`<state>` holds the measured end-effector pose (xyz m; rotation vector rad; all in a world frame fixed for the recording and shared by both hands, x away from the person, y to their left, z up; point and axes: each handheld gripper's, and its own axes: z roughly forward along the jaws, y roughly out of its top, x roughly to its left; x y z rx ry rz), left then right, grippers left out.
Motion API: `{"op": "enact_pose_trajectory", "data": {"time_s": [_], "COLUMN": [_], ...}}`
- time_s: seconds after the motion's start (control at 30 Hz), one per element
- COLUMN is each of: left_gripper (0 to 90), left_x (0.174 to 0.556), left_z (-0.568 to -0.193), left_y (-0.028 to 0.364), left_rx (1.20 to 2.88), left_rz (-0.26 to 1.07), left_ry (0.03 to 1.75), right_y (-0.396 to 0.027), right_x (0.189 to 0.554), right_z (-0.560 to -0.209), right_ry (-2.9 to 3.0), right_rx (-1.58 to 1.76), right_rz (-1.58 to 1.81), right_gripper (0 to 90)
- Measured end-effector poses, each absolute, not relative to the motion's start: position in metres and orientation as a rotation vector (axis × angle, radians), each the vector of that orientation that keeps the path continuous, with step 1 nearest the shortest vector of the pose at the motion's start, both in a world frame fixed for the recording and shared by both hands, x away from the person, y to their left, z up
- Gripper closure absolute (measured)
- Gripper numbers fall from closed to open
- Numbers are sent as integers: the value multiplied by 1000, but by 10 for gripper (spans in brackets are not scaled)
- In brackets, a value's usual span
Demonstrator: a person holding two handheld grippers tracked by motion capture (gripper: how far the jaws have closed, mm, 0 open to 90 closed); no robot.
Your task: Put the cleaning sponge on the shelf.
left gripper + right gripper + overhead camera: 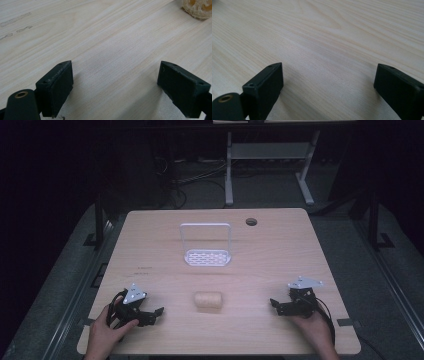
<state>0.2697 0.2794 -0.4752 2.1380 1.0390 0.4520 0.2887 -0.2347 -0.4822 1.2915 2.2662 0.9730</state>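
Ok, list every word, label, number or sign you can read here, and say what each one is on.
No text here can be read.
Dark marks on the table, left of the white rack: too small and blurred in the high view; in the left gripper view they are faint smudges, not legible.
Loofah piece, rack, left gripper, right gripper: no lettering visible.

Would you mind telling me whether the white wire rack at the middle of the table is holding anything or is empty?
Empty. The white wire rack shows only its bare slotted base and upright frame; the tan loofah sponge lies apart on the wooden table.
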Motion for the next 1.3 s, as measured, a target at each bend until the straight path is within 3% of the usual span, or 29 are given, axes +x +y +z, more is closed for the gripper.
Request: {"op": "enact_pose_trajectory", "data": {"time_s": [1.3], "left_gripper": [128], "left_x": [270], "left_z": [-475], "left_y": [280], "left_rx": [2137], "left_rz": [452], "left_ry": [1039], "right_y": [-222], "right_x": [290], "right_z": [-474], "right_ry": [2370], "right_rx": [1155], "right_rz": [1047], "right_gripper": [85]}}
